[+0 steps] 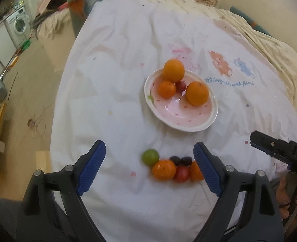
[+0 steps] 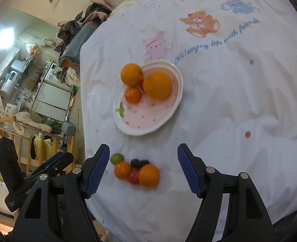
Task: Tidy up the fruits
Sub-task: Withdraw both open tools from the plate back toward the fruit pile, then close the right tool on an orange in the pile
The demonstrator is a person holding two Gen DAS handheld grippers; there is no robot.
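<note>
The loose fruits sat in a tight cluster on the white sheet [image 1: 128, 40], near my edge of it and well short of the plate. In the left wrist view I counted a green fruit [image 1: 150, 156], an orange mandarin [image 1: 164, 169] touching it, 2 dark grapes [image 1: 180, 160] just behind, a red cherry tomato [image 1: 181, 173] and a second mandarin [image 1: 195, 171] partly hidden by my left claw's right pad. The pink-and-white plate [image 1: 188, 117] lay beyond them, nearer the middle of the sheet, holding 2 large oranges [image 1: 173, 70], 1 smaller mandarin [image 1: 167, 89] and a reddish fruit [image 1: 181, 86] tucked between them; its near half was bare.

My left gripper [image 1: 149, 173] stood wide, blue pads either side of the cluster, nothing pressed between them; I could not tell whether the right pad touched the second mandarin. My right gripper [image 2: 143, 169] also stood apart, a bit narrower, and framed the same cluster in its own view without gripping anything. Each claw showed at the edge of the other's picture.

The sheet carried printed cartoon bears [image 2: 200, 23] and blue script. To the left, off the sheet, I saw a pile of clothes [image 2: 83, 26] and a washing machine [image 1: 18, 24].
</note>
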